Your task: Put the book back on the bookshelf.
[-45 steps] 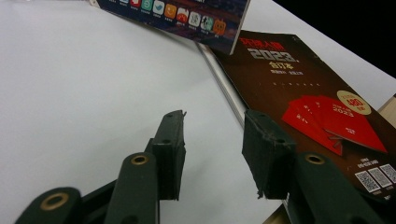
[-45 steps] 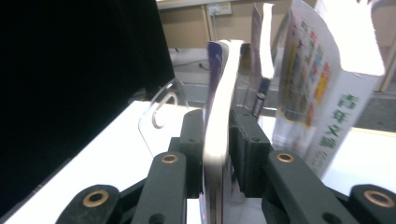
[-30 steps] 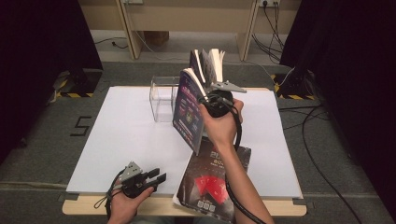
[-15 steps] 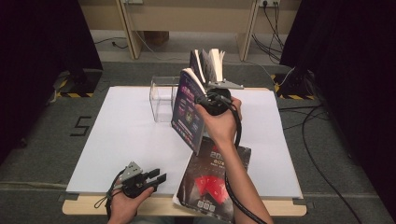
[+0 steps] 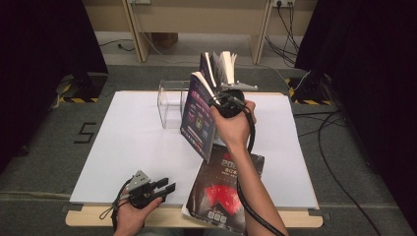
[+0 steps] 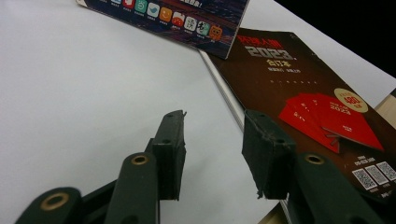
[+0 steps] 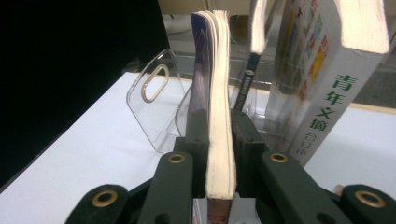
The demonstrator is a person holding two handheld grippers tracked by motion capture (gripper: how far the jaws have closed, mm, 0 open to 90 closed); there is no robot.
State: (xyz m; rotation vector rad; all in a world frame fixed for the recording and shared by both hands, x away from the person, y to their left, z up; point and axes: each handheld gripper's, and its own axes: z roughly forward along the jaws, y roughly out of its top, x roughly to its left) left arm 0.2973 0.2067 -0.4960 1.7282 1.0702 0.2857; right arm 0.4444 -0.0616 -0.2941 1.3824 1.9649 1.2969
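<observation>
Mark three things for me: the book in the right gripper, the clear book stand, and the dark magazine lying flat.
held book [image 7: 218,107], right gripper view, page edges above the jaws
clear book stand [image 7: 149,98], right gripper view, side wall
dark magazine [image 5: 223,189], high view, front cover

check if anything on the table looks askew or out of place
The dark magazine with red envelopes lies flat and skewed, its near corner overhanging the table edge. The purple-covered book, clamped in the right hand-held gripper, is tilted in mid-air. The left hand-held gripper is open, holding nothing.
</observation>
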